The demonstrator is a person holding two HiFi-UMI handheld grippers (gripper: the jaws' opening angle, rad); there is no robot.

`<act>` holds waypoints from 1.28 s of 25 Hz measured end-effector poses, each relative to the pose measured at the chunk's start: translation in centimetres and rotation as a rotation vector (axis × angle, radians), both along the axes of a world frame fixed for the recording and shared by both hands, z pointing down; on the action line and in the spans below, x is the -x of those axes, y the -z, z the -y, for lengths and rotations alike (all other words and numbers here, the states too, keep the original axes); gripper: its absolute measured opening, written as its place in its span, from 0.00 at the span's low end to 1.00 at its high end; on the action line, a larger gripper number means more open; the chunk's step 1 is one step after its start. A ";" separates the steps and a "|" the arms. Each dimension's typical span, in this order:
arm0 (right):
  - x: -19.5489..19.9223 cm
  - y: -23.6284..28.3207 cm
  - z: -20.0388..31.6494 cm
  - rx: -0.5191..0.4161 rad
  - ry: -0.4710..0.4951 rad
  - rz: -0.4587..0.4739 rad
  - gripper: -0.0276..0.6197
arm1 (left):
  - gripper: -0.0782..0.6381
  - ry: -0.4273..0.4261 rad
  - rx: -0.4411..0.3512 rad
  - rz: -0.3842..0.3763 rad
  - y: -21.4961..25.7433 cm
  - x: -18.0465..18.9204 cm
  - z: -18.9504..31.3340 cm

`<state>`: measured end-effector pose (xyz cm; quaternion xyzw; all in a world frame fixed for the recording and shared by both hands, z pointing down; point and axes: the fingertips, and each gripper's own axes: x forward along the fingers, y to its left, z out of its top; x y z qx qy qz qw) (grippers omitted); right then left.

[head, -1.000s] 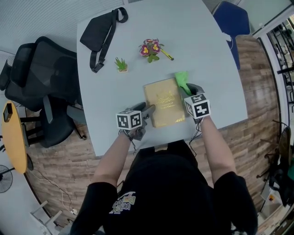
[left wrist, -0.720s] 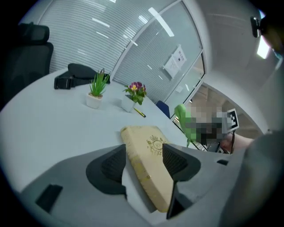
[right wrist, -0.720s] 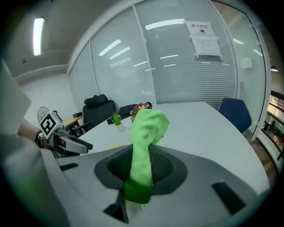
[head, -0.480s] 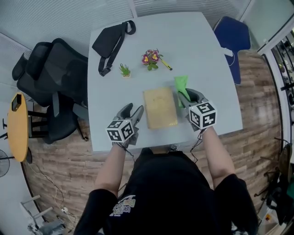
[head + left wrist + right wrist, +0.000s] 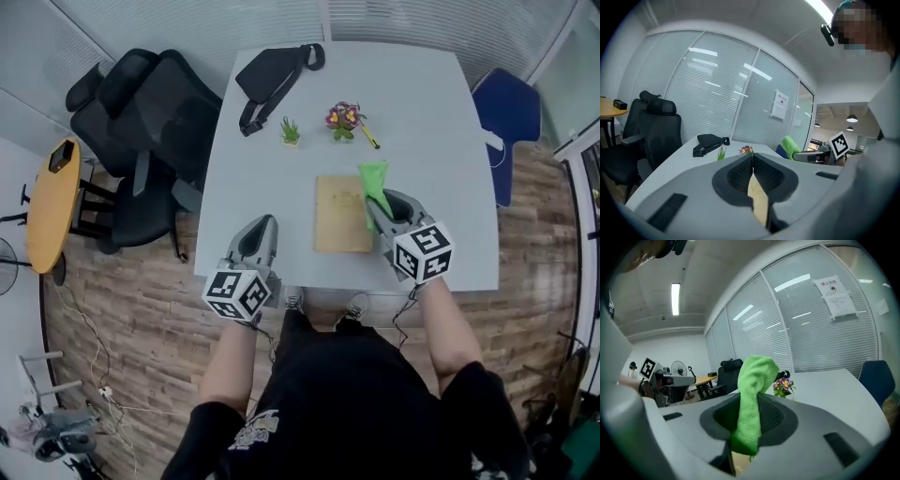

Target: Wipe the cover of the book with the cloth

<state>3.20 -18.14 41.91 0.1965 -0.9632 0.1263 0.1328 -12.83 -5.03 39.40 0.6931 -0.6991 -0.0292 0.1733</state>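
Observation:
A tan book [image 5: 343,214] lies flat on the grey table [image 5: 422,112] near its front edge. My right gripper [image 5: 380,202] is at the book's right edge, shut on a green cloth [image 5: 374,181] that sticks up from between the jaws and hangs over the pads in the right gripper view [image 5: 752,394]. My left gripper [image 5: 262,228] hovers at the table's front edge, left of the book and apart from it. Its jaws are closing, and the pads meet with nothing between them [image 5: 752,161]. A strip of the book [image 5: 757,196] shows below them.
A black sling bag [image 5: 272,75], a small potted plant [image 5: 291,131] and a bunch of flowers [image 5: 344,117] lie at the table's far side. Black office chairs [image 5: 141,122] stand to the left, a blue chair [image 5: 511,112] to the right, a yellow round table [image 5: 52,202] far left.
My left gripper drew back from the book's left edge to the table's front edge and its jaws went from open to shut. The right gripper kept the cloth by the book.

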 end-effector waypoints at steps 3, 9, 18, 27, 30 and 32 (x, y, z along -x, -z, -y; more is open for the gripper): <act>0.4 0.2 -1.9 0.011 0.010 0.021 0.19 | 0.12 0.001 -0.016 0.031 1.1 -0.3 -2.0; 0.2 1.1 -5.5 -0.018 -0.026 0.020 0.19 | 0.12 -0.046 -0.038 0.075 1.9 -0.7 -4.9; -1.2 2.8 -14.5 -0.060 -0.167 0.027 0.19 | 0.12 -0.222 -0.042 0.087 2.1 -1.7 -11.8; -5.0 3.4 -24.5 -0.085 -0.309 0.002 0.19 | 0.12 -0.392 -0.060 0.087 1.4 -5.5 -17.4; -6.3 3.3 -26.6 -0.087 -0.314 -0.021 0.19 | 0.12 -0.409 -0.059 0.075 1.1 -7.1 -18.8; -7.0 3.6 -27.6 -0.095 -0.309 -0.030 0.19 | 0.12 -0.413 -0.067 0.076 1.4 -8.1 -19.8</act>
